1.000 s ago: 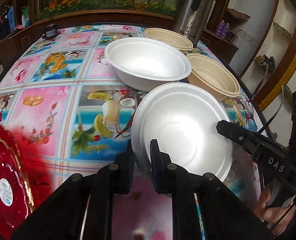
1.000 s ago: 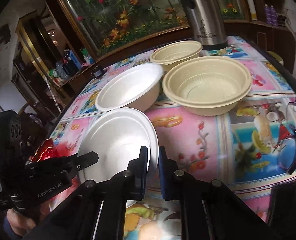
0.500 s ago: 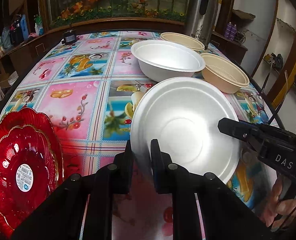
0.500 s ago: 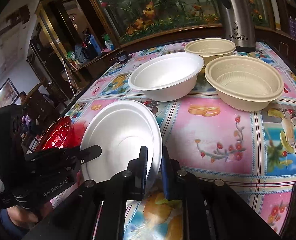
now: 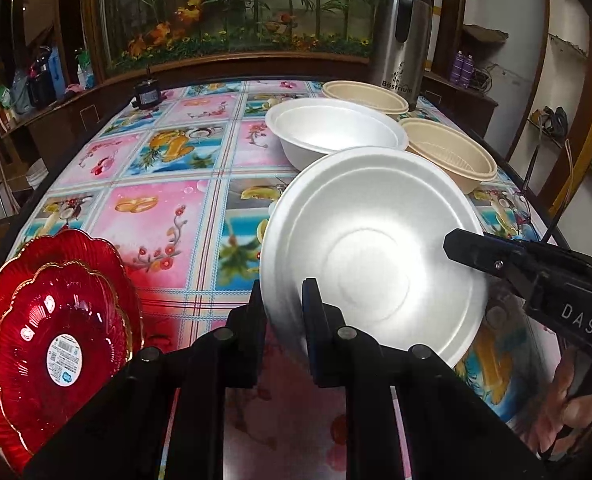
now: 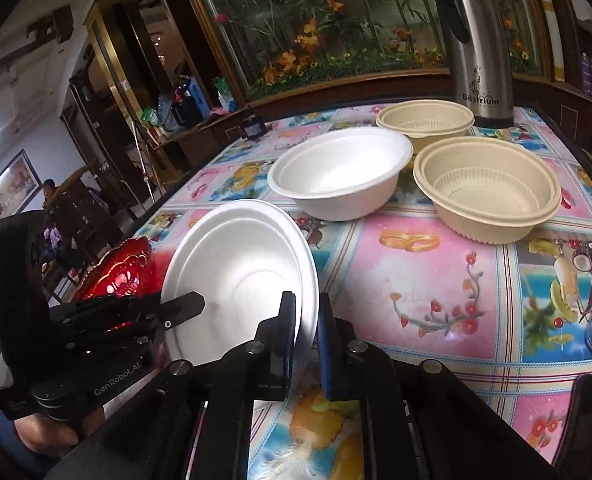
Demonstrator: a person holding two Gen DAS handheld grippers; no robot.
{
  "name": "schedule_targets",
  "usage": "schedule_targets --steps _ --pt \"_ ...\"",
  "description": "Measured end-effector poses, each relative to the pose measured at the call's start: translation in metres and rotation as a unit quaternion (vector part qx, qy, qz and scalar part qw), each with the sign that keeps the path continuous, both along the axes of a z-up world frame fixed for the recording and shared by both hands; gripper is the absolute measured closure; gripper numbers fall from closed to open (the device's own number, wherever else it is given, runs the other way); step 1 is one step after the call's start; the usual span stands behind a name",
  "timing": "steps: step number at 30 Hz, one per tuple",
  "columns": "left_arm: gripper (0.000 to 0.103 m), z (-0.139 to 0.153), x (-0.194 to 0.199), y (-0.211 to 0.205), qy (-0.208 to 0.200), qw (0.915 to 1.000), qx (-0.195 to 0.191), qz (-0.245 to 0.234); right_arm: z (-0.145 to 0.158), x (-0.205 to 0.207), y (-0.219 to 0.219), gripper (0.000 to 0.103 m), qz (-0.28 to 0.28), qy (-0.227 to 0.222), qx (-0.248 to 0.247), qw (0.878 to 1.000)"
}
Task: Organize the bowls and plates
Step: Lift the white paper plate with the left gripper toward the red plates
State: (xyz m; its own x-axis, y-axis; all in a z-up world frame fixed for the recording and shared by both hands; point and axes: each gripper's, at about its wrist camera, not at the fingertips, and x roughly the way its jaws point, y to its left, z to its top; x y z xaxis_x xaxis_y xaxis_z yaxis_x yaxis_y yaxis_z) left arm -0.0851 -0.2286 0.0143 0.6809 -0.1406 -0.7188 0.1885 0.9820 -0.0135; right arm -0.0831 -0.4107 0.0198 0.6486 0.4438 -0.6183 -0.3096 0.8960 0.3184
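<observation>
Two hand-held grippers are being used on one white foam bowl (image 5: 372, 256): the left hand-held gripper (image 5: 282, 312) is clamped on its near-left rim, and the right hand-held gripper (image 6: 307, 320) is clamped on the opposite rim. The bowl is being held tilted, its hollow facing the cameras, above the near part of the tabletop (image 5: 168, 200). A second white bowl (image 5: 336, 132) is standing farther back, with two beige bowls (image 6: 486, 196) beside it near a steel flask (image 6: 476, 40). Two red plates (image 5: 56, 340) are stacked at the near-left edge.

The step in hand is judged to be carrying the held bowl to its match for nesting. It is best done with both grips being kept firm but gentle, since foam rims are likely to dent or crack when squeezed. The two hands should be moved together so the bowl is not being twisted or pulled apart. The bowl should be levelled and centred over the other white bowl before being lowered, and one grip should be released ahead of the other only once it is seated.
</observation>
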Motion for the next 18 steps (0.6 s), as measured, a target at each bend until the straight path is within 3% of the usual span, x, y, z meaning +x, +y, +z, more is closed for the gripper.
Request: schedule_targets --steps 18 --pt "0.088 0.013 -0.015 0.008 -0.030 0.9994 0.007 0.015 0.013 -0.010 0.008 0.092 0.025 -0.048 0.009 0.999"
